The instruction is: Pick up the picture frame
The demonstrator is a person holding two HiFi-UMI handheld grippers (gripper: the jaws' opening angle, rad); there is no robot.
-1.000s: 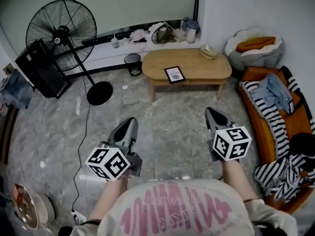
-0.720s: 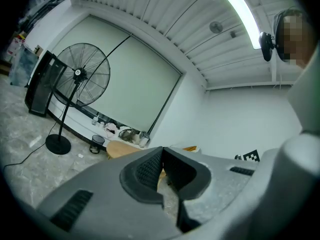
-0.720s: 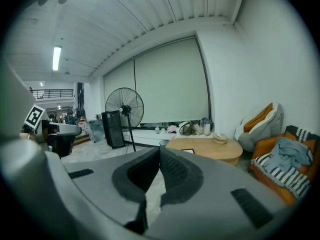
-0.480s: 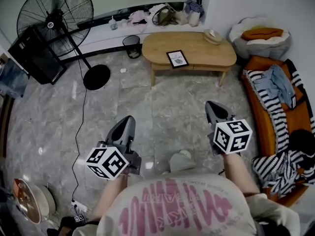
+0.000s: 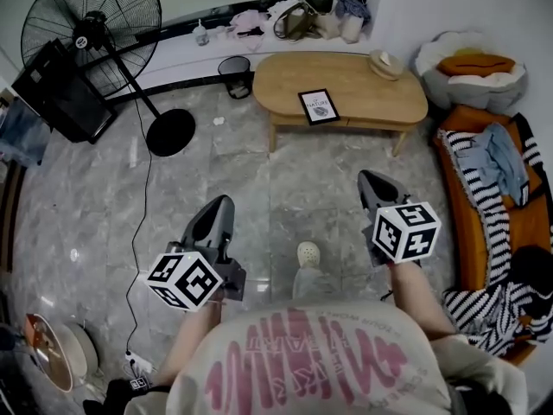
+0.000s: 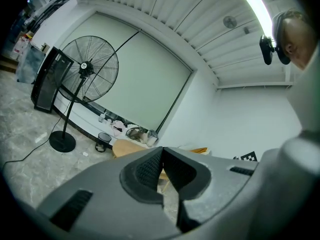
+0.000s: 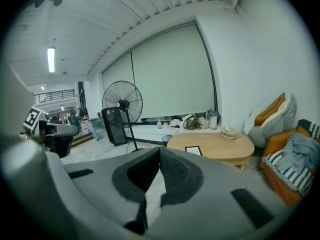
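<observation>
Now the left tool (image 5: 219, 204) and right tool (image 5: 369, 180) are both pressed together and empty, as before. The worktop (image 5: 371, 93) looks larger than a second ago, and the picture frame (image 5: 318, 107) lies flat near its front edge, well ahead. A shoe (image 5: 308, 253) has appeared between the tools.

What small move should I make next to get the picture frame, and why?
Probably step closer to the wooden table: the picture frame lies flat on it, well ahead of the left gripper and right gripper, across the floor. Both are shut and empty, so opening can wait.
</observation>
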